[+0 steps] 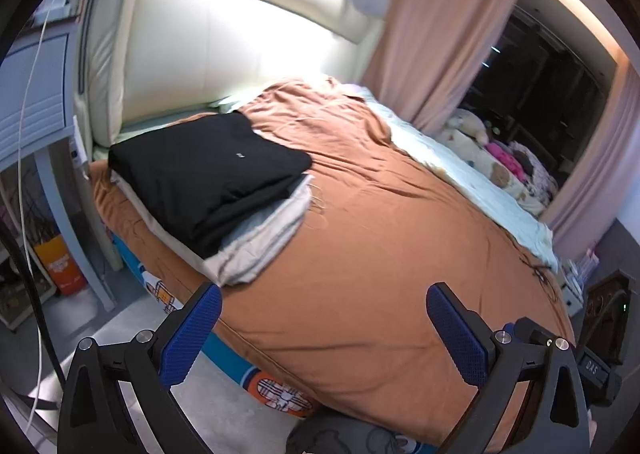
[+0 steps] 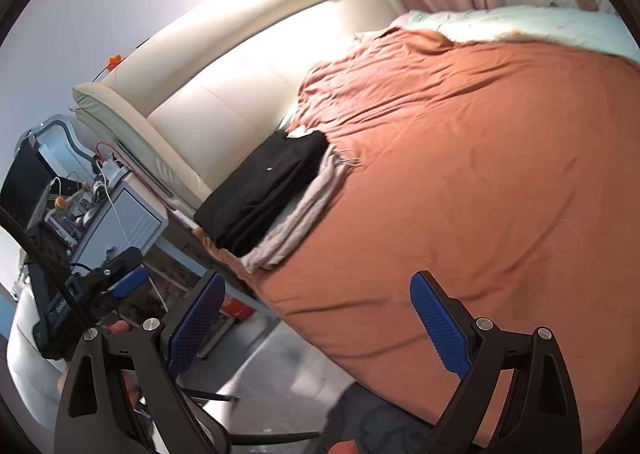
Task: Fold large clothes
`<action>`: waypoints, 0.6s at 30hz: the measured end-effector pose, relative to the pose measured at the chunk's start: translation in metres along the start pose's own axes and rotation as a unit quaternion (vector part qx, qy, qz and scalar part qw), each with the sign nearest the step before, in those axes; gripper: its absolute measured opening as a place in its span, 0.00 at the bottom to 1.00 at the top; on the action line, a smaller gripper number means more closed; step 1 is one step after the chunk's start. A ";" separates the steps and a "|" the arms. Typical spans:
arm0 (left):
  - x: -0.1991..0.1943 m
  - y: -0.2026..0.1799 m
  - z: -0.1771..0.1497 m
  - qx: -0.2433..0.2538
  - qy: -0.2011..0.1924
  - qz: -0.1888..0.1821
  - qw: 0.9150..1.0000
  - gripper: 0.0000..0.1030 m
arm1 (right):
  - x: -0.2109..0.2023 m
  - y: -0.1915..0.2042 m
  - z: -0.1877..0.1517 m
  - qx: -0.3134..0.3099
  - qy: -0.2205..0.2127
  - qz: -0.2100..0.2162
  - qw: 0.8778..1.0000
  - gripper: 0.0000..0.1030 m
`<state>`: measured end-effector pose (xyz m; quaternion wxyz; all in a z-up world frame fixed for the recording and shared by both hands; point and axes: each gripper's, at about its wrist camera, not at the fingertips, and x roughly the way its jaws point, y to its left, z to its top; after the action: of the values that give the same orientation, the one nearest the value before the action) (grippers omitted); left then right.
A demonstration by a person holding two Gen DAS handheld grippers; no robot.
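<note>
A folded black garment [image 1: 208,170] [image 2: 268,182] lies on top of a folded grey garment [image 1: 264,238] [image 2: 304,210]. The stack sits at the left side of the bed, near the headboard. My left gripper [image 1: 323,294] hangs open over the bed's near edge with nothing between its blue pads [image 1: 192,338]. My right gripper [image 2: 318,280] is open and empty too, above the near side of the orange cover [image 2: 480,194]. Both grippers are well short of the stack. The left gripper's blue pad [image 2: 130,280] also shows at the left of the right wrist view.
The orange cover [image 1: 380,234] spreads over most of the bed, with a pale green blanket [image 1: 460,162] along its far side. Plush toys [image 1: 480,138] and a pink curtain [image 1: 440,34] lie beyond. A cream headboard [image 1: 224,54] and a blue-grey desk [image 1: 36,94] stand at the left.
</note>
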<state>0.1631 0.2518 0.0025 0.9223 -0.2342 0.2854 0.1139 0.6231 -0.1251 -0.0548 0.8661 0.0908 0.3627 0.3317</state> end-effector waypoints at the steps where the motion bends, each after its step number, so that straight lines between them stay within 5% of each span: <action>1: -0.005 -0.005 -0.005 0.008 -0.003 -0.004 1.000 1.00 | -0.009 0.000 -0.006 -0.003 -0.004 -0.006 1.000 0.91; 18: -0.088 -0.069 -0.087 0.140 -0.054 -0.038 0.988 1.00 | -0.149 0.035 -0.114 -0.062 -0.106 -0.112 0.986 0.91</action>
<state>0.0742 0.1421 0.0152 0.9638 -0.1068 0.2393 0.0501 0.4500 -0.2029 -0.0381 0.9352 0.0308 0.2556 0.2433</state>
